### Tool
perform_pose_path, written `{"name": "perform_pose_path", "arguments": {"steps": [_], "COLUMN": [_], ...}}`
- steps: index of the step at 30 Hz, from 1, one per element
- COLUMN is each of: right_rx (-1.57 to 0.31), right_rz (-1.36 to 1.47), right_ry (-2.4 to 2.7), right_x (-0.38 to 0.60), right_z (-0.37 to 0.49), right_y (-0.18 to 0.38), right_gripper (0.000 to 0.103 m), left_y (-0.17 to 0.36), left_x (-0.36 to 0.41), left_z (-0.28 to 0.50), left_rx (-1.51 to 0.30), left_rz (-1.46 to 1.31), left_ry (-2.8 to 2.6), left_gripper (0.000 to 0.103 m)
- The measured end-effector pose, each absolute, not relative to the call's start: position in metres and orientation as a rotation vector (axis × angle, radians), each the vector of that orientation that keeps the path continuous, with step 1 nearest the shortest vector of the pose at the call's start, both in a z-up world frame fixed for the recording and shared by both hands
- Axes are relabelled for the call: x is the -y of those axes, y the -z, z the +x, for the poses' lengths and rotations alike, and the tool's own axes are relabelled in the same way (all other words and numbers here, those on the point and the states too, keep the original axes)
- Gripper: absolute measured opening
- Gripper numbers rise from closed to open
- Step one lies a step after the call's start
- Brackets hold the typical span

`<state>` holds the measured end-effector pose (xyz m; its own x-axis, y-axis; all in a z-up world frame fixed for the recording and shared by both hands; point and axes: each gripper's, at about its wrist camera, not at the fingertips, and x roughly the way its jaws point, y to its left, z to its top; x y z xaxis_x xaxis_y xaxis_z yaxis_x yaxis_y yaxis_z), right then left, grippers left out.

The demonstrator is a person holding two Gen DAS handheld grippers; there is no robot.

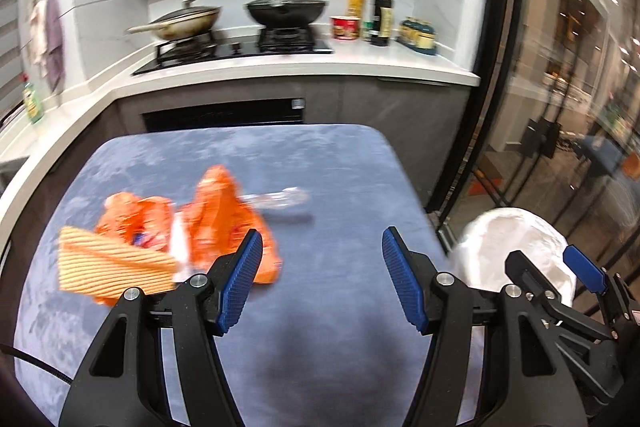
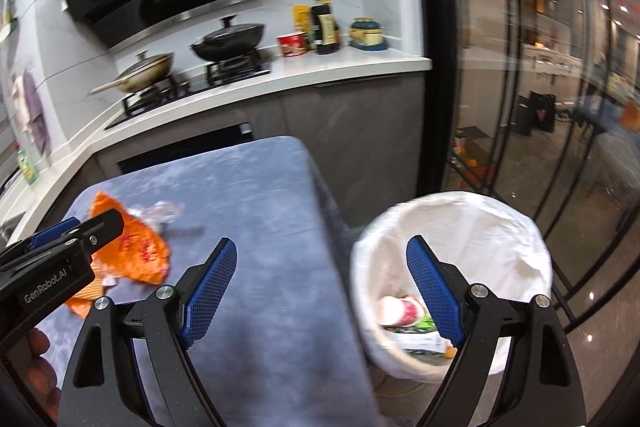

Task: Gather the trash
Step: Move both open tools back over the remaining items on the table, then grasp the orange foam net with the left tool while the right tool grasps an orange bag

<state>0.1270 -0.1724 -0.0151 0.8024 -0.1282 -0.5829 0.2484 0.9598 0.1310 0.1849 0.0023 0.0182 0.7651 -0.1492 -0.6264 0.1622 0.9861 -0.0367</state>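
On the blue-covered table (image 1: 320, 155), orange wrappers (image 1: 224, 211) and a ribbed orange packet (image 1: 108, 263) lying at the left, a clear crumpled wrapper (image 1: 280, 197) just beside. Left gripper (image 1: 322, 279) and right gripper (image 2: 320, 291) both spread apart, holding nothing. Off the table's right edge, a white-lined bin (image 2: 456, 227) with rubbish at the bottom.

Wrappers (image 1: 208, 227) on table (image 1: 320, 187) left; bin (image 2: 452, 283) beside its right edge.
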Motion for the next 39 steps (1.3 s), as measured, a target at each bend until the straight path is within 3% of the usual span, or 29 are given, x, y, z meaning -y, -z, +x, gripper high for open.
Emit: {"name": "perform_pose_path", "arguments": {"steps": [18,32,35,38,39], "right_rx": [-0.673,-0.709,-0.716,-0.734,-0.743], "right_rz": [0.129,0.097,0.087,0.076,0.075], "right_ry": [-0.033,-0.105,-0.106,-0.108,-0.111], "right_x": [0.032,-0.029,-0.034,-0.034,-0.034], "right_z": [0.181,0.224,0.23,0.235,0.235], "right_y": [0.029,0.041,0.045,0.05,0.052], "right_gripper": [0.084,0.083,0.079,0.062,0.051], "left_y": [-0.005,0.026,0.034,0.038,0.039], "left_x": [-0.195,-0.226,-0.225,-0.223,-0.222], "left_z": [0.202,0.216,0.22,0.223,0.224], "left_rx": [-0.716,-0.779,-0.794,-0.798,-0.796], "left_rz": [-0.119,-0.178,-0.183,-0.19,-0.191], "left_ry": [-0.156,-0.126,-0.113,-0.108,-0.104], "left_gripper": [0.059,0.066,0.066,0.064,0.061]}}
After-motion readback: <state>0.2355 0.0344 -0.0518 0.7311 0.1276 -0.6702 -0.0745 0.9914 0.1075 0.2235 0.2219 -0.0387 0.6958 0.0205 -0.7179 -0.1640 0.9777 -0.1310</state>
